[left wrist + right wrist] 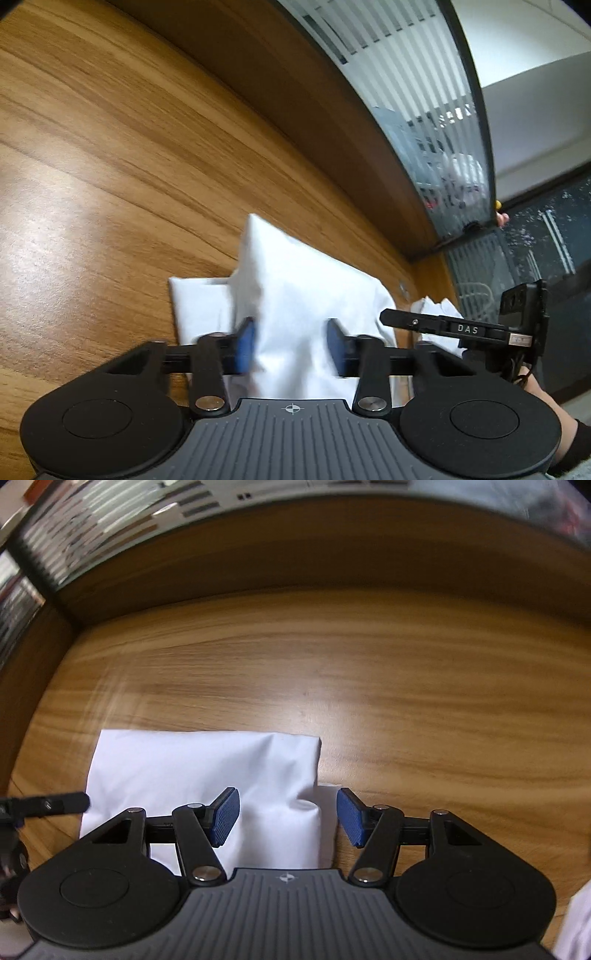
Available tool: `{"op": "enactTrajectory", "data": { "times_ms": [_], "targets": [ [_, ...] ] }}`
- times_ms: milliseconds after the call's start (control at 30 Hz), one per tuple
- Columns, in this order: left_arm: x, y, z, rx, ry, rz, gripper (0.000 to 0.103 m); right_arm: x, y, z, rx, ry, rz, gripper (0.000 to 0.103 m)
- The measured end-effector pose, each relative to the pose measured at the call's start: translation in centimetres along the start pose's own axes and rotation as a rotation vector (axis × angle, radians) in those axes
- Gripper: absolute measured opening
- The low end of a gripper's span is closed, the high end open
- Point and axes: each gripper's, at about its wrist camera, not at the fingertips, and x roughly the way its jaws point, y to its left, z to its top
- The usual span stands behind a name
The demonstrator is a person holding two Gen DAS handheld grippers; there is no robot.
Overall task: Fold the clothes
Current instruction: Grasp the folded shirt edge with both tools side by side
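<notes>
A folded white garment [192, 771] lies flat on the wooden table [406, 686]. My right gripper [288, 819] hangs open over the garment's right edge, where a small pucker of cloth sits between its blue pads without touching them. In the left wrist view the same garment [295, 288] fills the gap of my left gripper [291, 347]. Those pads stand apart, with the right pad's inner face still bare. One black finger [424, 325] of the right gripper shows at the right. A finger [62, 801] of the left gripper reaches the garment's left edge.
A raised wooden rim [295, 565] backs the table, and behind it stands a striped glass partition [406, 74]. More white cloth [439, 310] lies beyond the right gripper, and some shows at the lower right [576, 923]. A person's dark sleeve [572, 446] is at the corner.
</notes>
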Motion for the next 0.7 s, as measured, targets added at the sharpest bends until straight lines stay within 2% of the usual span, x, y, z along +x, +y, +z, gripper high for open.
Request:
{"op": "enactTrajectory", "data": {
  "times_ms": [100,167,200,267,367,500,567,600,633,700],
  "targets": [
    [-0.4,0.2,0.0,-0.024,0.001,-0.049,0.012,1.1,-0.9,0.0,0.062,0.019,0.048,0.06],
    [-0.9,-0.3,0.0,-0.018,0.003,-0.058,0.01,0.8,-1.0,0.0,0.072,0.001,0.058,0.055],
    [-1.3,-0.8,-0.1,-0.01,-0.001,-0.074,0.01,0.5,-0.9,-0.1,0.065,-0.013,0.067,0.049],
    [-2.1,-2.0,-0.5,0.016,-0.011,-0.087,0.01,-0.3,-0.4,-0.1,0.046,-0.043,0.087,0.047],
    [-2.5,-2.3,-1.5,0.021,-0.003,-0.052,0.011,-0.6,0.0,-0.3,0.011,-0.046,0.087,0.048],
    [-1.9,-0.2,-2.3,-0.044,0.008,0.035,0.012,0.7,0.5,-0.4,-0.021,-0.018,0.076,0.05],
    [-2.1,0.1,-2.3,-0.06,-0.001,0.048,0.015,1.0,0.9,-0.3,-0.025,-0.011,0.074,0.052],
    [-2.4,0.0,-2.3,-0.057,-0.007,0.053,0.026,0.9,1.1,-0.2,-0.03,-0.011,0.074,0.054],
    [-2.8,-0.2,-2.3,-0.046,-0.013,0.059,0.048,0.7,1.3,-0.2,-0.036,-0.011,0.074,0.057],
    [-3.6,-0.4,-2.6,-0.015,-0.031,0.072,0.066,0.2,1.2,-0.3,-0.049,-0.013,0.075,0.067]
  ]
}}
